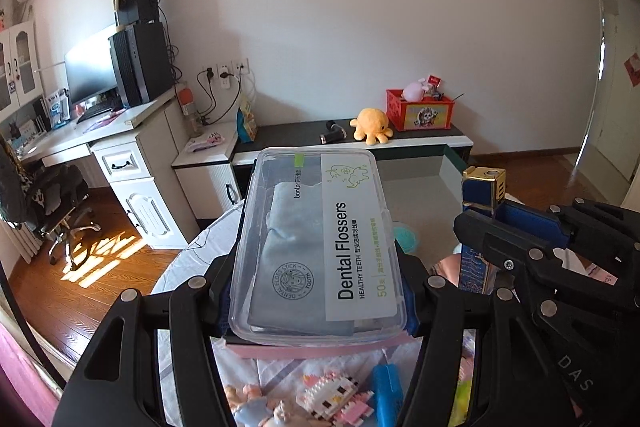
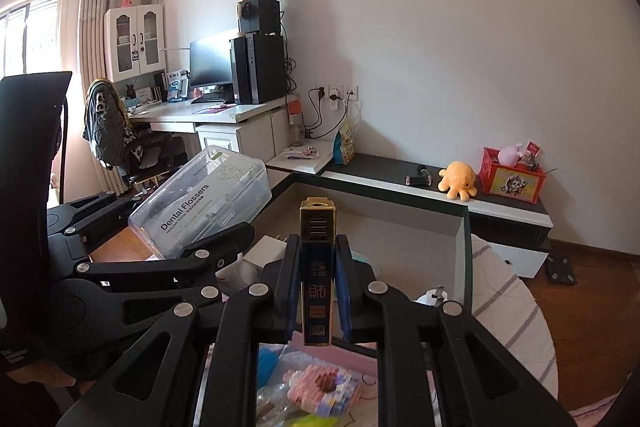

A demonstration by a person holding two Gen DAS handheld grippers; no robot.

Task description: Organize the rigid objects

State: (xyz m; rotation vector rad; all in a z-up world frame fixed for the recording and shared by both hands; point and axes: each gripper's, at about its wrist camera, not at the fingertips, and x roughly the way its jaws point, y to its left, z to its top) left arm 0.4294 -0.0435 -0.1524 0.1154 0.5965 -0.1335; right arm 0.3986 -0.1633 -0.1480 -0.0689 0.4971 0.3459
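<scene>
I hold dental flosser box (image 1: 320, 247) in left tongs (image 1: 320, 291), half open, long axis pointing ahead. Right tongs (image 2: 318, 291) clamped on upright blue-gold lighter (image 2: 318, 267). Grey-walled tray (image 2: 400, 227) ahead, nearer right tongs.

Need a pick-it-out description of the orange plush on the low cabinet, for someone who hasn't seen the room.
Start at the long low cabinet with the dark top against the white wall. Near its right end sits a red crate full of toys; the orange plush rests on the top just left of that crate. It is the only orange, octopus-shaped soft toy there, and the small dark cylinder lies to its left.
</scene>
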